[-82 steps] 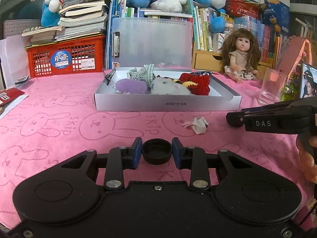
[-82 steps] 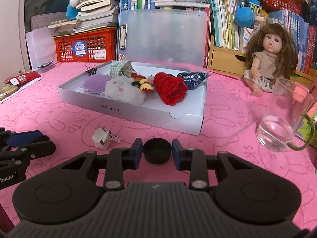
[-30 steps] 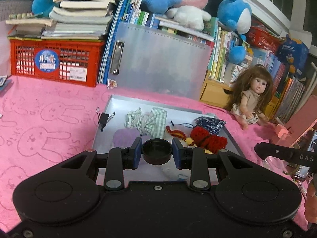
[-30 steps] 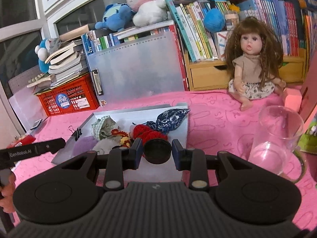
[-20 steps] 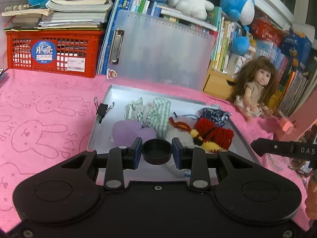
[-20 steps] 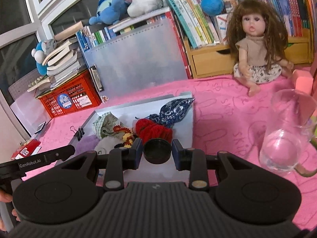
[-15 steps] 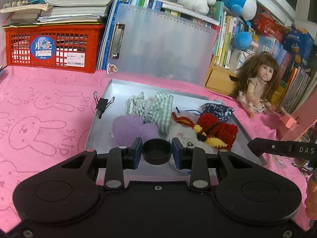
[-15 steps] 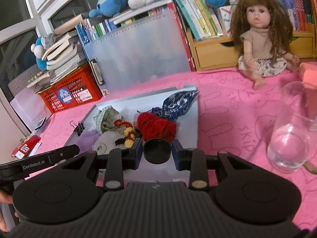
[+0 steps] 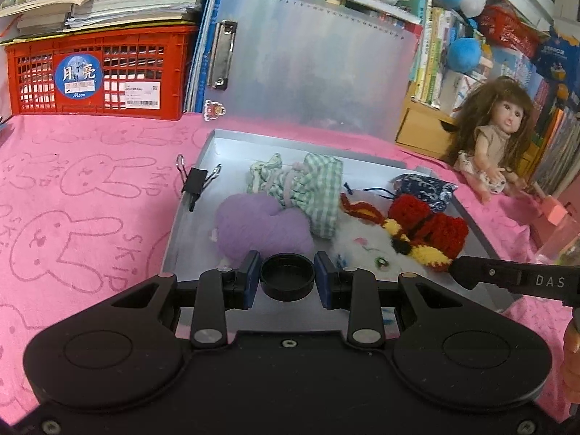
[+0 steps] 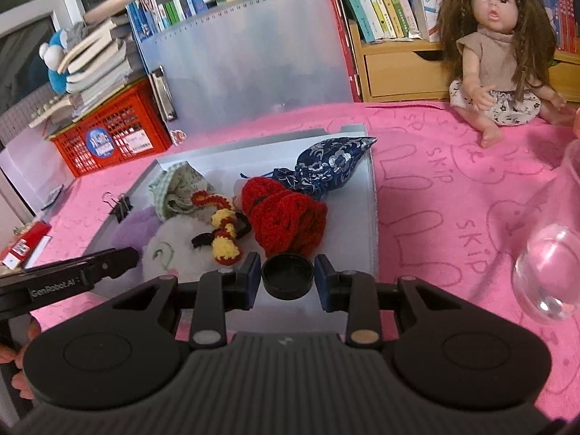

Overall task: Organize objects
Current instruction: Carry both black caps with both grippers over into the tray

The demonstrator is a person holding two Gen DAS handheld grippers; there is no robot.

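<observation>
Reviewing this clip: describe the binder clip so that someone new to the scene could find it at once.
Start from the shallow grey box lying on the pink bunny-print cloth. On its wall nearest the red crate sits the black binder clip, silver wire handles splayed. It is the only hard metal item there; its neighbours in the box are soft fabric and yarn toys.

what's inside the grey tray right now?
Grey tray holds a purple plush, green checked cloth, white plush, red crochet piece and blue patterned pouch. Anything beneath that pile is covered.

Tray point(image 9: 188, 217) mid-frame on cloth point(image 9: 72, 199); soft toys piled inside, binder clip point(image 9: 194, 181) on its left rim. Crate point(image 9: 98, 76) upper left, clipboard point(image 9: 311, 61) behind tray, doll point(image 9: 496, 145) right.
</observation>
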